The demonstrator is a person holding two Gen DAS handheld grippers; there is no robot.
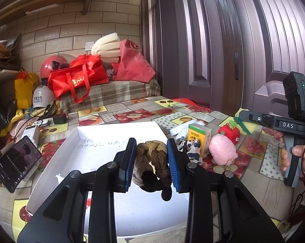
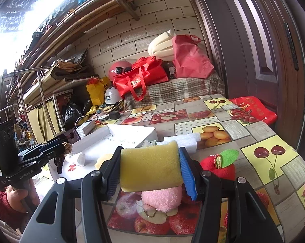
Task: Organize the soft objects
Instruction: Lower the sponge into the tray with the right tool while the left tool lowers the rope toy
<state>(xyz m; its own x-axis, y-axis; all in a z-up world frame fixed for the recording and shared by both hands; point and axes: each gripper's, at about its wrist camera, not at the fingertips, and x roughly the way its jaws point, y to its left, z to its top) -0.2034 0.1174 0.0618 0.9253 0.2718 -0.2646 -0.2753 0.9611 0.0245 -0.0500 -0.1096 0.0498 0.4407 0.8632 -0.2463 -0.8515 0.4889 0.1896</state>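
You're working over the table (image 1: pixel 223 119), and the white tray (image 1: pixel 51 162) is sitting dead ahead of your left gripper (image 1: pixel 151 163), so you're lining up well. That left gripper is pinching the brown knot toy (image 1: pixel 152 158) between its pads, its tail dangling free above the tray floor. You're wanting to carry it well inside the rim before letting go, low enough that the loose end isn't catching the wall.

Your right gripper (image 2: pixel 150 167) is clamping the yellow sponge (image 2: pixel 150 166) across its width, held up over the pink plush (image 2: pixel 162 199) lying on the table. You're squeezing foam, so keep the pressure even or it's going to buckle and slip.

Off to the right, the red apple plush (image 1: pixel 229 132), the cow toy (image 1: pixel 193 146) and the juice box (image 1: pixel 201 139) are waiting just beside the tray. Be steering the sponge past the left gripper, not across it, as you're bringing it in.
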